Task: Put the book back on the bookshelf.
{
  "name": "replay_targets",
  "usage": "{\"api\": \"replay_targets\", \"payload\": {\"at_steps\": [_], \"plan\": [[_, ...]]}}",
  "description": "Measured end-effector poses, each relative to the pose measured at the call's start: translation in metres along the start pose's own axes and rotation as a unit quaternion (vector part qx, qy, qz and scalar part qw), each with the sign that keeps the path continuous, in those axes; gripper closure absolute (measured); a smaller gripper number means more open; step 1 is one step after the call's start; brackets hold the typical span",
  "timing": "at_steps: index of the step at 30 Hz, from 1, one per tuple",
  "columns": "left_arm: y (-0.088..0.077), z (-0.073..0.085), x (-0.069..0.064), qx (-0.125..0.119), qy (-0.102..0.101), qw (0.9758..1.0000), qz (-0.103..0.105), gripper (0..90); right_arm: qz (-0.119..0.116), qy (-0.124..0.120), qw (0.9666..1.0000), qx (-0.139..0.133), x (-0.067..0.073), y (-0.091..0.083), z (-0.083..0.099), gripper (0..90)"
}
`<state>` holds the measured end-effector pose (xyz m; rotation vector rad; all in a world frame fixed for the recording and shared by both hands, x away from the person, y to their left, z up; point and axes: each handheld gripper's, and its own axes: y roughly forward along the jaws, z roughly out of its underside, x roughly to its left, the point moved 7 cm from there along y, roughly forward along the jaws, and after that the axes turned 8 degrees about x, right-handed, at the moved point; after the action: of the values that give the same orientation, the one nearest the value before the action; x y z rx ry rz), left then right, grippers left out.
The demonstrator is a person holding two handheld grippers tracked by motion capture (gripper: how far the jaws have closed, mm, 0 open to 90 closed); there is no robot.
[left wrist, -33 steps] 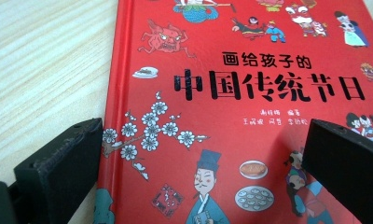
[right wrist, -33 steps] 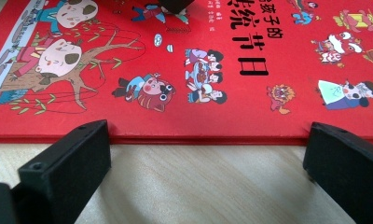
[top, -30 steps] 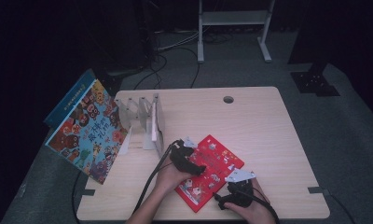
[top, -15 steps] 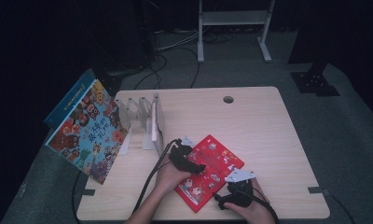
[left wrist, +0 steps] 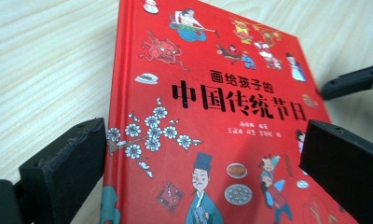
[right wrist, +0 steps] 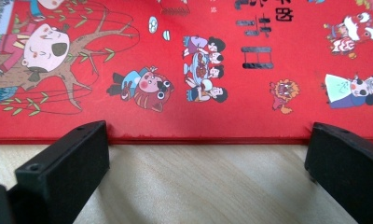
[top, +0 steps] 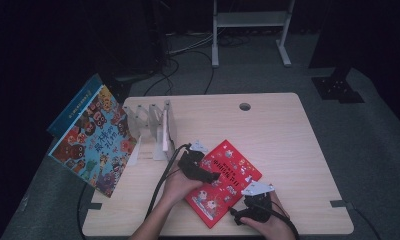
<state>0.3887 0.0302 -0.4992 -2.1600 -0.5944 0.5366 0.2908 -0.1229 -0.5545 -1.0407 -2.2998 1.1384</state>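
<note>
Little has moved since the earlier frames: the left tool (top: 208, 176) has crept slightly rightward over the red book (top: 224, 181), while the right tool (top: 248, 212) sits where it was. Red book lies flat on the counter (top: 288, 145), near the front edge, turned diagonal. Right tool is nearest, at the book's lower right edge; in the right gripper view its jaws stand wide apart, resting at counter level just short of the book edge (right wrist: 212, 139), nothing between them. Left tool is at the book's left side; in the left gripper view its jaws are also spread, 1 jaw out past the spine side over bare wood, the other over the cover (left wrist: 212, 116), not clamped. A black jaw tip of the right tool (left wrist: 350, 83) shows beyond the book's far edge. Farther back left stands a white slotted book rack (top: 155, 129). A blue picture book (top: 90, 142) leans at the counter's left edge beside it.
</note>
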Motion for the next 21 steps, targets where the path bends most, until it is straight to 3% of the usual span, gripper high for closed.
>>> {"api": "replay_targets", "payload": {"at_steps": [3, 8, 13, 15, 21], "plan": [[-0.008, -0.005, -0.004, -0.002, 0.004, 0.9999, 0.012, 0.4, -0.001, 0.000, 1.0000, 0.000, 0.000, 0.000, 0.000, 0.0], [-0.024, -0.010, -0.008, 0.005, 0.029, 0.9993, 0.024, 2.6, -0.002, -0.002, 1.0000, 0.000, 0.000, 0.000, 0.001, 0.0], [-0.038, -0.017, -0.016, -0.009, 0.040, 0.9984, 0.040, 6.0, -0.005, -0.004, 1.0000, 0.001, 0.000, -0.001, 0.001, 0.0], [-0.043, -0.019, -0.019, -0.008, 0.052, 0.9980, 0.036, 8.4, -0.005, -0.005, 1.0000, 0.001, 0.000, -0.001, 0.001, 0.0], [-0.062, -0.028, -0.032, -0.022, 0.079, 0.9949, 0.059, 16.7, -0.008, -0.005, 1.0000, 0.000, 0.000, -0.001, 0.002, 0.0]]}}
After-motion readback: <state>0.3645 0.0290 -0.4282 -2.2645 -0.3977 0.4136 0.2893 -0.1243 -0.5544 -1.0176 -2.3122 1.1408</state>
